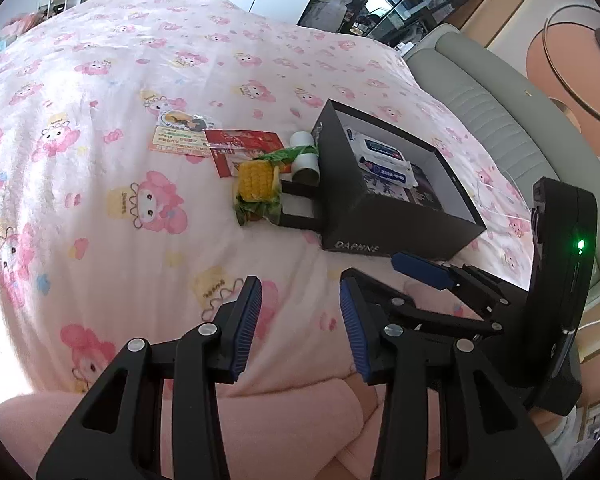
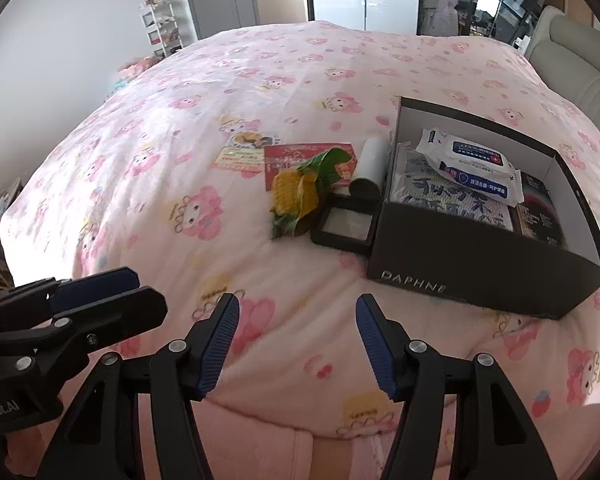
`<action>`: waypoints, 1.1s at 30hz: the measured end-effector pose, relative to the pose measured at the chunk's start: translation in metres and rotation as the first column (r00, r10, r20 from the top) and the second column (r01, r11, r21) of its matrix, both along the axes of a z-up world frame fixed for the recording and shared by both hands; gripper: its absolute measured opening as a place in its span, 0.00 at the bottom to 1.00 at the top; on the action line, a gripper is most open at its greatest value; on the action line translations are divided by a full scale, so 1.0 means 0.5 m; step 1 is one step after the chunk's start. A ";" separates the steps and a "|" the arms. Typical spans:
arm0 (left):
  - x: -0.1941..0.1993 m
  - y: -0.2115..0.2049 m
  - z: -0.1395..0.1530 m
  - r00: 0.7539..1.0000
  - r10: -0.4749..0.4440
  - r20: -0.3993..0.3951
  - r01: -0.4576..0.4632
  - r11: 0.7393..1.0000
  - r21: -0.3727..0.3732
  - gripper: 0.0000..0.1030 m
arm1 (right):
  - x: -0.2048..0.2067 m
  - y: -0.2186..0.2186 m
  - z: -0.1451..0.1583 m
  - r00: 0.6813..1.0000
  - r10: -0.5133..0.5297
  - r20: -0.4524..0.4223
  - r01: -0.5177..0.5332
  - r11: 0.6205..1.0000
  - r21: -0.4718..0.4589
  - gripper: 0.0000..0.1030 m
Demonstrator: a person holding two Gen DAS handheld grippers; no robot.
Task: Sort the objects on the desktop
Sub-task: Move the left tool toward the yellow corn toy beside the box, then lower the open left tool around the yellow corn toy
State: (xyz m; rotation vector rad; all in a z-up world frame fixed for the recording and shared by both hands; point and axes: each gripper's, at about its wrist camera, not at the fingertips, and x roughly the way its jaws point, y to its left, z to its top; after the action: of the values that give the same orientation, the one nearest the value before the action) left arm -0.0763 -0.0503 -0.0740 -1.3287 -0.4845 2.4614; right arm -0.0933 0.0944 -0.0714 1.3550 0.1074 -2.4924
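Clutter for sorting is lying on the pink cartoon-print bedspread (image 2: 172, 128), just left of a black box (image 2: 472, 272) lettered DAPHNE. We are looking at a corn packet (image 2: 296, 192) with green leaves, a red card (image 2: 300, 156) under its far end, a pale sticker sheet (image 2: 240, 152) beyond that, a white roll (image 2: 370, 168) lying against the box wall, and a small black case (image 2: 346, 226) touching the box's near corner. Inside the box, a wipes pack (image 2: 468, 164) is resting on top of a patterned cloth (image 2: 452, 200), with dark items at the right end.

We are holding our left gripper (image 1: 300, 324) over bare bedspread, its blue pads parted a moderate way with nothing between them. Our right gripper (image 2: 296, 344) is standing wider, also empty, hovering above the quilt short of the box. Each gripper is showing at the edge of the other's view, and both are well apart from the clutter. A pink sleeve (image 1: 280, 432) is showing beneath the left fingers.
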 end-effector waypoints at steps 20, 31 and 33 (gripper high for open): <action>-0.292 -0.077 -0.095 0.985 0.130 0.117 -0.130 0.992 -0.003 0.39 | -0.272 -0.077 -0.057 0.998 -0.021 0.058 0.016 0.996 0.086 0.56; -0.333 -0.105 -0.242 0.957 0.108 0.270 -0.172 0.959 0.226 0.39 | -0.261 -0.109 -0.110 0.998 0.045 -0.033 -0.038 0.980 0.193 0.59; -0.332 -0.114 -0.252 0.950 0.124 0.286 -0.195 0.952 0.235 0.39 | -0.254 -0.116 -0.111 0.997 0.059 -0.043 -0.049 0.979 0.200 0.61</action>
State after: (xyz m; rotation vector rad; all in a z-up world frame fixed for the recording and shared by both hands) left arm -0.2423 -0.1072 -0.2001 -1.5683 -0.9831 2.2452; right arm -0.2202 0.0362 -0.1269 1.3464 0.4086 -2.5244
